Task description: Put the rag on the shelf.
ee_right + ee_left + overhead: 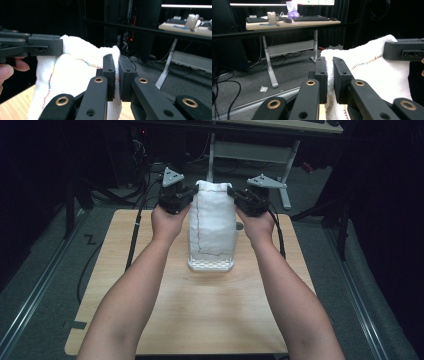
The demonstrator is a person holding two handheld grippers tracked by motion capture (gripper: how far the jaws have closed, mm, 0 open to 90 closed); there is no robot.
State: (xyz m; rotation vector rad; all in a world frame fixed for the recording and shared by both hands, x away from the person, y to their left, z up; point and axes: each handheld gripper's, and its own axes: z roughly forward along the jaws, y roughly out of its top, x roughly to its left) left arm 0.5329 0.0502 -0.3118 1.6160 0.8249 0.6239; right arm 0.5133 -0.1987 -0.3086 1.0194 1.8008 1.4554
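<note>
fluffy cloth towel [212, 217] (matt wood table [210, 315])

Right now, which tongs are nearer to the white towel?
Neither: it's a tie. The left tongs pinch the white towel's top left corner, and the right tongs pinch its top right corner, holding it up over the table.

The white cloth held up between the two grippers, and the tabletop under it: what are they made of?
The white cloth looks like soft cotton towelling: a matte, nubbly weave, with a line of multicoloured stitching across it. The left gripper and right gripper each pinch an upper corner. The tabletop looks like light wood or wood-look laminate, smooth with faint grain; which of the two I cannot tell.
</note>
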